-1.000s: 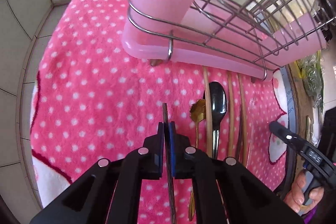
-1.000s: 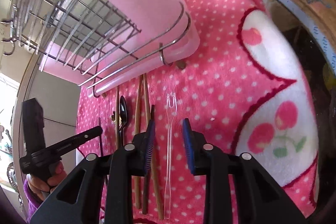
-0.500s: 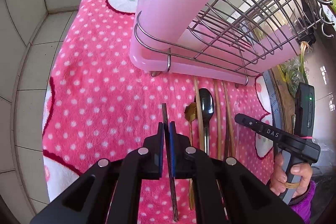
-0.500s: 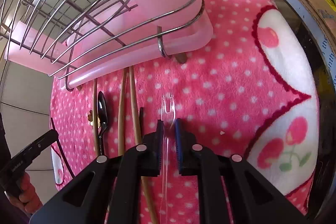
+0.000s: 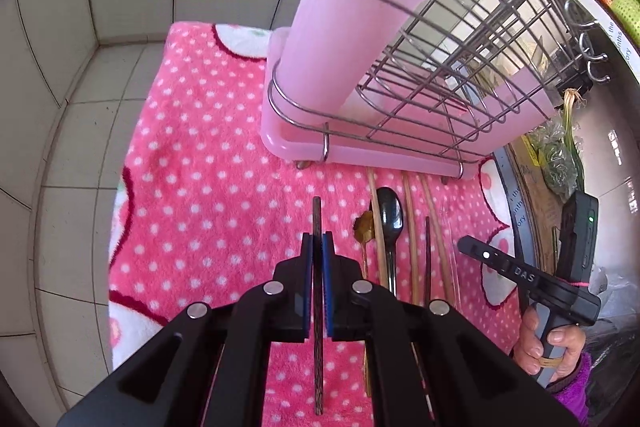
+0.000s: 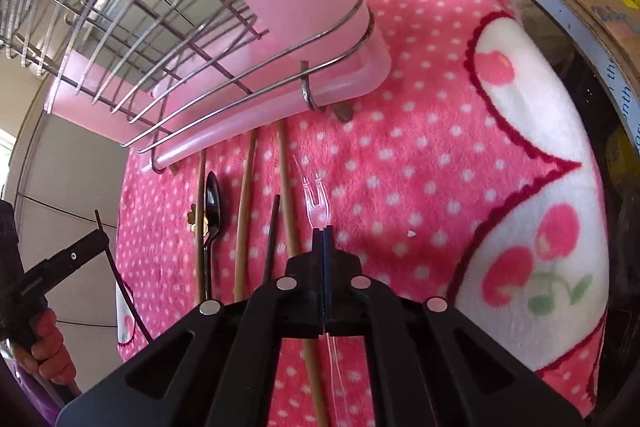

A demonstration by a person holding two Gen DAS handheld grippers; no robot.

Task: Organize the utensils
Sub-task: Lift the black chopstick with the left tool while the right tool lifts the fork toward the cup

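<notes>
The left gripper (image 5: 317, 247) is clamped tight on a dark wooden chopstick (image 5: 317, 307), which runs straight between its pads and pokes out ahead of the tips, held clear above the pink polka-dot towel (image 5: 208, 187). Just to its right, lying on the towel, are a small gold spoon (image 5: 363, 227), a black spoon (image 5: 390, 217) and a few light bamboo chopsticks (image 5: 412, 227), all lined up lengthwise. Up ahead sits the wire rack (image 5: 460, 75) with a pink utensil cup (image 5: 340, 39) at its near corner, one stick already standing in it. Further right, the right gripper (image 6: 322, 239) is pinched shut on a clear plastic fork (image 6: 311, 199), prongs sticking out forward, with the rack's pink tray (image 6: 344, 87) ahead and to its left.
</notes>
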